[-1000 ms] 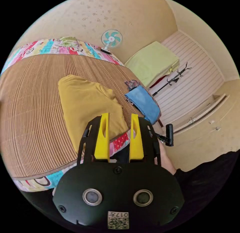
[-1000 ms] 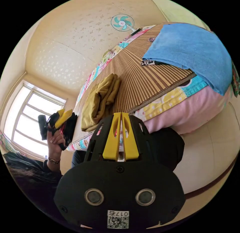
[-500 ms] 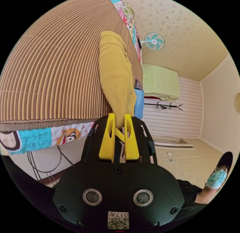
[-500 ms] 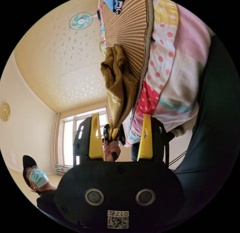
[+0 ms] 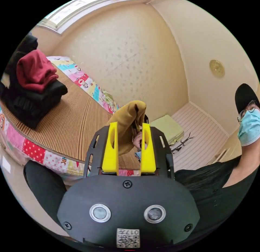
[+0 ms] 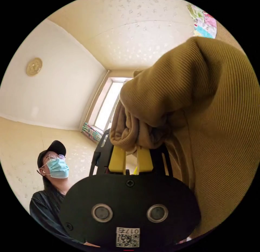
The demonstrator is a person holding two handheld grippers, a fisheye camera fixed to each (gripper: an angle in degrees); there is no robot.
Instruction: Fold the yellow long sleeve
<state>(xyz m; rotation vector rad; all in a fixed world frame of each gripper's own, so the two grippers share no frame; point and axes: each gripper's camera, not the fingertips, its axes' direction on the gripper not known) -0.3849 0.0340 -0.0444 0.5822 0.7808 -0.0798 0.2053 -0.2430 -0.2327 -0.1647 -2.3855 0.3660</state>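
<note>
Left gripper view looks along the left tool [image 5: 129,147], whose two yellow jaws stand apart with nothing pressed between them, so it is released. Beyond the jaw tips the yellow long sleeve [image 5: 128,122] hangs as a bunched, folded bundle lifted clear above the near edge of the bed [image 5: 67,119], which is covered by a striped brown mat over a patchwork sheet. A hand [image 5: 137,140] shows just behind the bundle, between the jaw tips, with a dark piece of another tool beside it. At the far left of the bed sits a pile of dark clothes [image 5: 29,100] with a red garment [image 5: 35,70] on top. At the right edge of the frame is a person [image 5: 238,154] in a dark top. Past the bed lies a pale green folded cover [image 5: 166,128] near a black coat stand [image 5: 182,142], which looks to be lying on the striped floor, though the fisheye bend makes that hard to judge.

Right gripper view shows the right tool [image 6: 131,157] clenched on a thick roll of the yellow long sleeve [image 6: 195,111]; both yellow jaws press the ribbed fabric from either side, and the rest of the garment drapes over the right half of the frame. A window [image 6: 108,103] lies behind, and the person [image 6: 51,176] is at lower left.
</note>
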